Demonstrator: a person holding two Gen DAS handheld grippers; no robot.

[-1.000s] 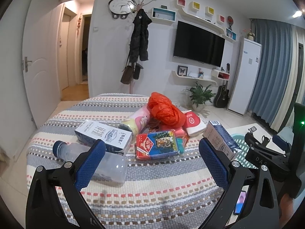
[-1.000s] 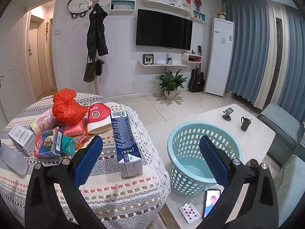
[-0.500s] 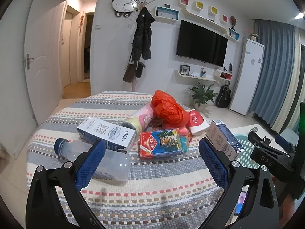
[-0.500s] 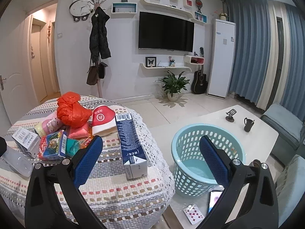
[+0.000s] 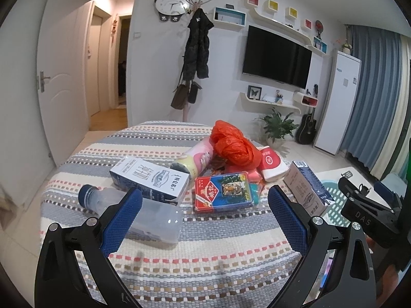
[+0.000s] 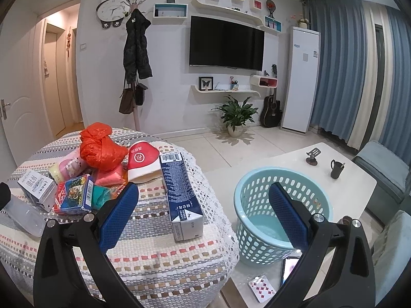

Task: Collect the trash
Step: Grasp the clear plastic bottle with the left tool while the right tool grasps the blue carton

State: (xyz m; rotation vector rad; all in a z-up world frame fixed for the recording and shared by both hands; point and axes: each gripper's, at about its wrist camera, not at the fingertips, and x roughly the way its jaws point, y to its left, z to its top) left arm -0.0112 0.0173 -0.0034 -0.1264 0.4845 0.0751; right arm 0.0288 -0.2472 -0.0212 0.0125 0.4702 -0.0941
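Trash lies on a round table with a striped cloth [image 5: 205,251]: a clear plastic bottle [image 5: 143,213], a white carton [image 5: 149,179], a red card box [image 5: 222,192], an orange plastic bag [image 5: 233,146], a pink tube [image 5: 195,159], a red-and-white paper cup [image 5: 271,163] and a blue carton [image 6: 179,192]. A light-blue basket [image 6: 257,220] stands on the low white table. My left gripper [image 5: 204,220] is open above the cloth, near the bottle. My right gripper [image 6: 203,218] is open, holding nothing, with the blue carton between its fingers further off.
A phone [image 6: 290,269] and a playing card [image 6: 262,285] lie on the low white table [image 6: 346,174] beside the basket; a phone stand [image 6: 313,155] and a dark mug [image 6: 336,169] stand farther back. A grey sofa [image 6: 385,169] is at the right.
Both views have shifted slightly: the trash pile sits a little more to the right in each. Both grippers stay open and nothing has been picked up.
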